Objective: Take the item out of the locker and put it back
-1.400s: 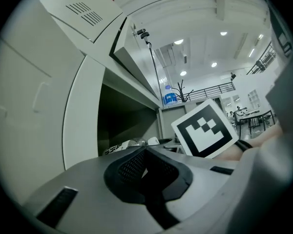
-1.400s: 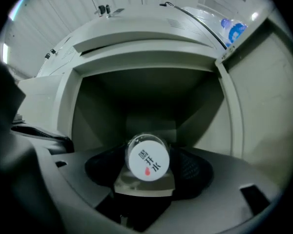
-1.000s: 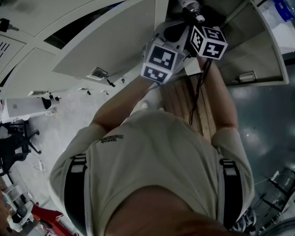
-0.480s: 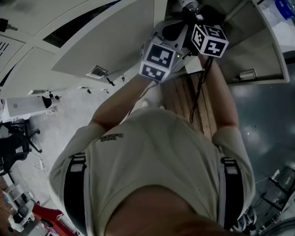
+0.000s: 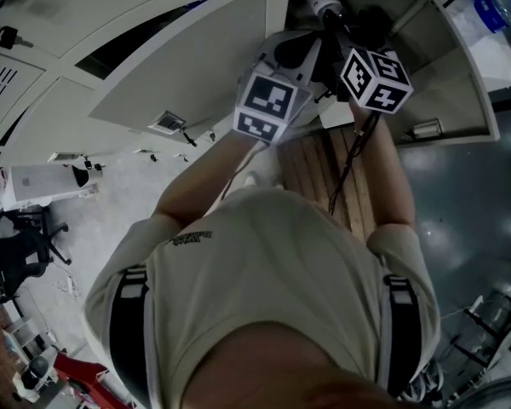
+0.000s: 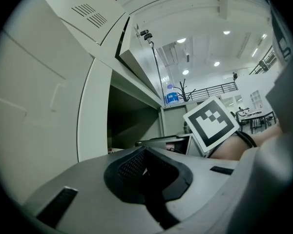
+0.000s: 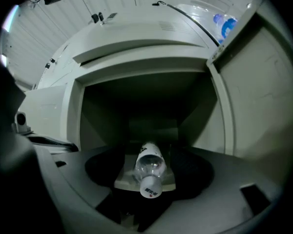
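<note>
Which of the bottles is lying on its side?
The clear white-capped bottle in the open locker; the blue-labelled bottle on the locker top stands upright.

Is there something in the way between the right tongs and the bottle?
Nothing visible does: the bottle lies directly between the right tongs, cap toward the camera, with the open locker behind it. The jaws have just been opening.

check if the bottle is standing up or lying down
Lying down: in the right gripper view the bottle lies lengthwise, its white cap pointing at the camera.
</note>
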Tool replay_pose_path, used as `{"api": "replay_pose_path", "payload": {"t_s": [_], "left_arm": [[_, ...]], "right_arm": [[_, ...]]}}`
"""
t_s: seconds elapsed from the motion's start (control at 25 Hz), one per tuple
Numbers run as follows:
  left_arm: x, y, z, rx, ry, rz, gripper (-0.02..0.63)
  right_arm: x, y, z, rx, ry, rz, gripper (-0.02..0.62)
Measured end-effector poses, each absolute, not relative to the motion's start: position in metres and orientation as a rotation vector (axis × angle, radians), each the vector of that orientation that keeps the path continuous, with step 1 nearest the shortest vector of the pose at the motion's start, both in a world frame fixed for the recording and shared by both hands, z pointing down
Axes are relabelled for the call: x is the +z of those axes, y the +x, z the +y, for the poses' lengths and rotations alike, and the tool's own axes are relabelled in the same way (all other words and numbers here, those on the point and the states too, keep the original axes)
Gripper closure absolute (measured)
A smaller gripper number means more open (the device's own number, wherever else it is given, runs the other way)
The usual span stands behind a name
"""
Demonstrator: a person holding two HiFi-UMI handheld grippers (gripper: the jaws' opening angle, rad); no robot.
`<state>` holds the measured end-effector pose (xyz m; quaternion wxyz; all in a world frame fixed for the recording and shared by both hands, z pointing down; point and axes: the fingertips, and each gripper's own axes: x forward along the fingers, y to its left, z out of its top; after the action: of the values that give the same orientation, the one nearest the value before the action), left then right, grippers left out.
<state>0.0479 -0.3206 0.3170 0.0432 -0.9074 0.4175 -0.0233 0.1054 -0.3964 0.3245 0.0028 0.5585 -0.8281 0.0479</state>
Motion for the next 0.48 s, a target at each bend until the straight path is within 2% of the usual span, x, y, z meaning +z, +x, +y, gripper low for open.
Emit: {"api": "replay_pose_path", "payload": {"t_s": [0.32,0.4,0.48], "left_arm": [[0.288,0.041,-0.304,-0.019,-2.741,1.244,0.594],[0.28,0.04,-0.298,-0.002,-2.73,1.233,0.594],[0.272,0.038,-0.292,0.02,-2.725,1.222,0.594]], "right_arm": [[0.27,0.116,-0.355,0.038,1.817,-2.695,0.525],[0.26,0.116,-0.345,0.022,1.81,-2.726,0.555],[0.251,0.116,-0.335,0.001,1.799,-2.752,0.56]]}}
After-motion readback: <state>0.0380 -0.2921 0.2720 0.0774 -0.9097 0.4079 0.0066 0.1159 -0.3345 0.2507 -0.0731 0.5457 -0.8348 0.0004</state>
